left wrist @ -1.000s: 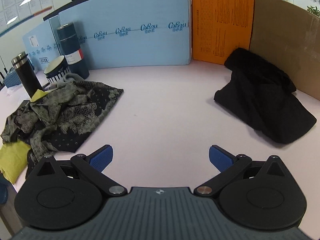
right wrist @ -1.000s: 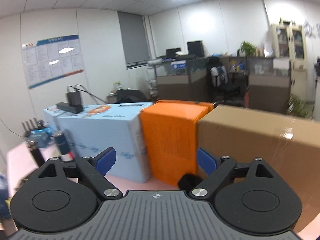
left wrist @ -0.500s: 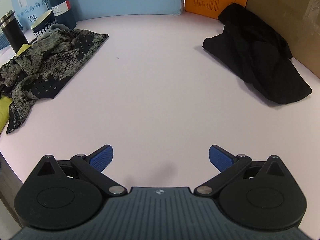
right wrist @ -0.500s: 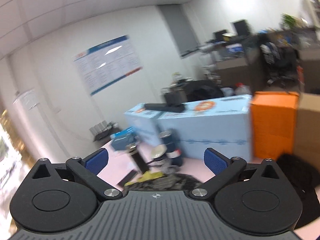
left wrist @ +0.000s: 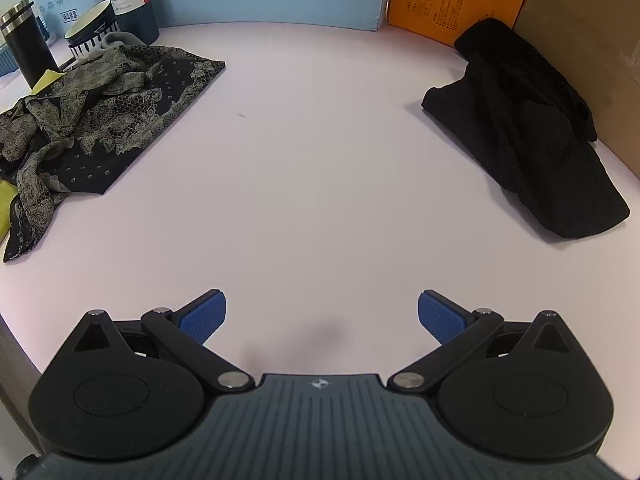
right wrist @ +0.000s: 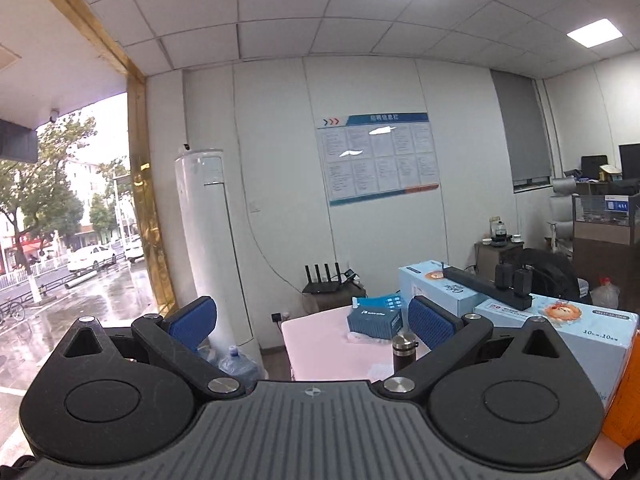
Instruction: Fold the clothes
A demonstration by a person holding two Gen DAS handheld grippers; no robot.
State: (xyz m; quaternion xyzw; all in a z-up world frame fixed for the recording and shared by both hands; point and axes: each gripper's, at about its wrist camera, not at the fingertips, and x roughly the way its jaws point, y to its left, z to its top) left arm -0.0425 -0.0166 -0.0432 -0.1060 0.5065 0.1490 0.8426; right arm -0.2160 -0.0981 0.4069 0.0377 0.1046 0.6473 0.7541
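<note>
Left gripper (left wrist: 322,314) gapes empty between crumpled patterned garment (left wrist: 92,116) and heaped black garment (left wrist: 528,132).

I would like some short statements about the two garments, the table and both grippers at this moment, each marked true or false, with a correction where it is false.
1. The left gripper is open and holds nothing. True.
2. The black garment lies folded in the middle of the pink table. False: it lies in a loose heap on the right side, against the brown cardboard box.
3. The patterned garment lies crumpled on the left side of the table. True.
4. The right gripper is shut on the black garment. False: it is open, holds nothing and points out at the room.
5. The two garments touch. False: bare table lies between them.
</note>
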